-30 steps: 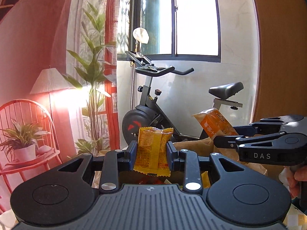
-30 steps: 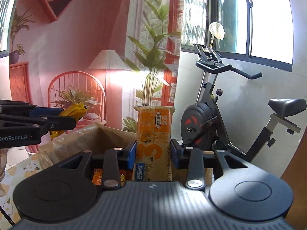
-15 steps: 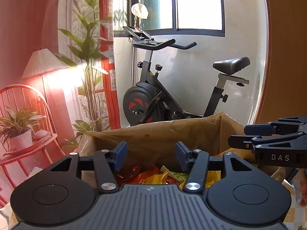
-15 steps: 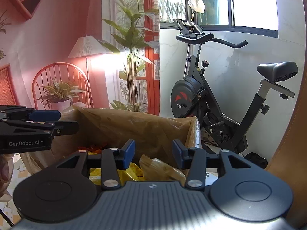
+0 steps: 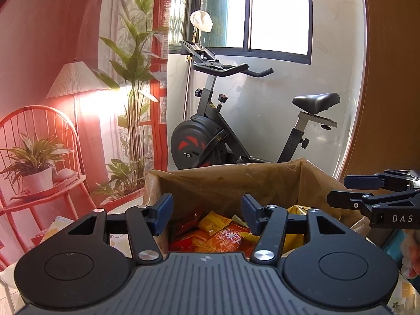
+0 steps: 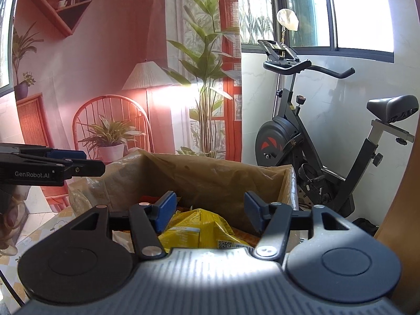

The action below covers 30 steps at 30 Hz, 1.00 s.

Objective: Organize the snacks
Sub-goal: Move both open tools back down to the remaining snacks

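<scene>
A cardboard box lined with a brown bag [image 5: 236,181] stands in front of both grippers. Several red, orange and yellow snack packets [image 5: 218,233] lie inside it. My left gripper [image 5: 207,214] hangs open over the box with nothing between its blue pads. In the right wrist view the same box [image 6: 210,173] holds a yellow snack bag [image 6: 199,231] lying just below my right gripper [image 6: 210,210]. Its jaws are opening and nothing is pressed between them. Each gripper shows at the edge of the other's view: the right gripper [image 5: 367,197] and the left gripper [image 6: 65,165].
An exercise bike [image 5: 236,126] stands behind the box by the window. A red chair with a potted plant [image 5: 39,168], a floor lamp [image 5: 76,81] and a tall plant [image 5: 136,78] fill the left. A patterned tablecloth [image 6: 39,233] lies under the box. A person's hand [image 5: 412,252] shows at the right edge.
Both grippers let go of their snack packets, which dropped into the box. Both jaws opened wider and the grippers dipped toward the box.
</scene>
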Available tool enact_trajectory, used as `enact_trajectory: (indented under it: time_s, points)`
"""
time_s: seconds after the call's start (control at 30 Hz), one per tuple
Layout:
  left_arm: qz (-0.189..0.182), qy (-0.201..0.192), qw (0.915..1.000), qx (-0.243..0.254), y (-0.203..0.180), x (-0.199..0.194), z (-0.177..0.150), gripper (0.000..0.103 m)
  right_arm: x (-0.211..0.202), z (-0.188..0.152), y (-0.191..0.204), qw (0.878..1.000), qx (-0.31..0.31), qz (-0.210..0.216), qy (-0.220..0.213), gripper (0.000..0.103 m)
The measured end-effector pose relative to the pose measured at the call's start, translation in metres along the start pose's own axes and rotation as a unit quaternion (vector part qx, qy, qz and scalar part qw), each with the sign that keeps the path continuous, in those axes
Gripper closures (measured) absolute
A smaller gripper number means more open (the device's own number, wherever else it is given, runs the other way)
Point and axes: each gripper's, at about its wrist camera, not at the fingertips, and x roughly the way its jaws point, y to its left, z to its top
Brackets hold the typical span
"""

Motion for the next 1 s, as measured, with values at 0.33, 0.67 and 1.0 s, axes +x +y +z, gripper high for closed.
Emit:
enact_trajectory:
  time_s: [0.33, 0.67, 1.0]
  points:
    - [0.016, -0.009, 0.9992, -0.035, 0.037, -0.065, -0.04, 0.043, -0.039, -0.025, 0.014, 0.999, -0.022, 0.024, -0.021, 0.042]
    - [0.051, 0.015, 0.9962, -0.07, 0.061, -0.09, -0.086, 0.043, -0.06, -0.058, 0.003, 0.999, -0.031, 0.015, -0.003, 0.042]
    - [0.047, 0.055, 0.9944, -0.076, 0.056, -0.085, -0.134, 0.043, -0.051, -0.131, 0.002, 0.997, -0.011, 0.016, 0.077, 0.042]
